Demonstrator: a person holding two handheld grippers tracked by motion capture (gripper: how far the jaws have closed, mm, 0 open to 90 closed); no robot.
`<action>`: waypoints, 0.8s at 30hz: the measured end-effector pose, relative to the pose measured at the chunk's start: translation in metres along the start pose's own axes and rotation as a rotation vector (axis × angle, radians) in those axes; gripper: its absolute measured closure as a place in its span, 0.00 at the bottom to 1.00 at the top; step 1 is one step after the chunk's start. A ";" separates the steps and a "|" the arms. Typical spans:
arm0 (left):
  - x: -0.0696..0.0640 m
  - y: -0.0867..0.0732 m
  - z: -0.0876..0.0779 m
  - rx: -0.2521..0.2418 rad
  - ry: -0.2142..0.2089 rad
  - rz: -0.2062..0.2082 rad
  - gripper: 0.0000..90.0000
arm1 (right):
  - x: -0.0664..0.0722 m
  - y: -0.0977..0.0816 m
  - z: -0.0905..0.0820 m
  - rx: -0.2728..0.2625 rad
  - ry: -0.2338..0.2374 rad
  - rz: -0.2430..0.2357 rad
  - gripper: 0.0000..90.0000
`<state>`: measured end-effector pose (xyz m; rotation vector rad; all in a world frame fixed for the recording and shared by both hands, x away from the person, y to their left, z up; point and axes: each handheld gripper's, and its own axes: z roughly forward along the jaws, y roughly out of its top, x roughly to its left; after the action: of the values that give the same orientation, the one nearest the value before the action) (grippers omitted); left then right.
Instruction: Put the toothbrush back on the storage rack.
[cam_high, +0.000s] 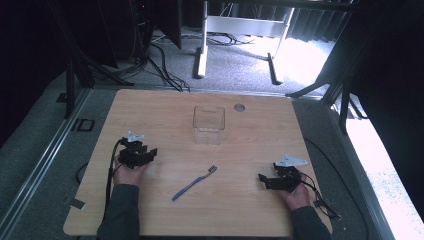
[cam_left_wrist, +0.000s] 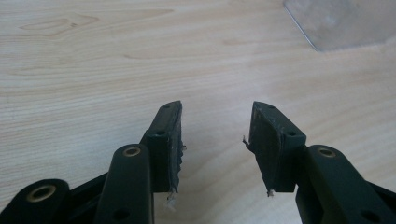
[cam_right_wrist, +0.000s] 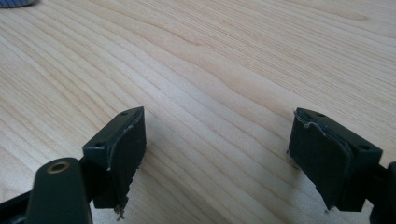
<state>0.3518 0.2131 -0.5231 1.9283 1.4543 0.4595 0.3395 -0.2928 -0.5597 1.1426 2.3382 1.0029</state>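
A blue toothbrush (cam_high: 194, 183) lies flat at the middle front of the wooden table (cam_high: 165, 107), its head toward the far right. Behind it stands a clear square plastic cup (cam_high: 208, 125), upright and empty; its corner (cam_left_wrist: 343, 23) shows at the top right of the left gripper view. My left gripper (cam_high: 151, 151) rests at the table's left, open, its pads (cam_left_wrist: 170, 140) bare over wood. At the right my right gripper (cam_high: 261, 177) is open wide, nothing between its pads (cam_right_wrist: 126, 154), pointing left toward the toothbrush.
A round grommet hole (cam_high: 239, 107) sits near the table's far edge. Beyond the table are a white desk frame (cam_high: 240, 30) and loose cables (cam_high: 165, 70) on the grey floor. Metal rails run along both sides.
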 end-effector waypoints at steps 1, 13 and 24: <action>-0.001 0.001 0.000 0.012 -0.010 0.007 0.61 | 0.000 0.000 0.000 0.000 0.000 0.000 0.21; -0.021 0.009 -0.011 0.015 -0.053 0.042 0.65 | 0.000 0.000 0.000 0.000 0.001 0.000 0.21; -0.037 0.020 -0.020 0.019 -0.071 0.069 0.66 | 0.000 0.000 0.000 0.000 0.001 0.000 0.21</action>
<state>0.3413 0.1809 -0.4912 1.9942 1.3553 0.4056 0.3395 -0.2928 -0.5597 1.1430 2.3386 1.0033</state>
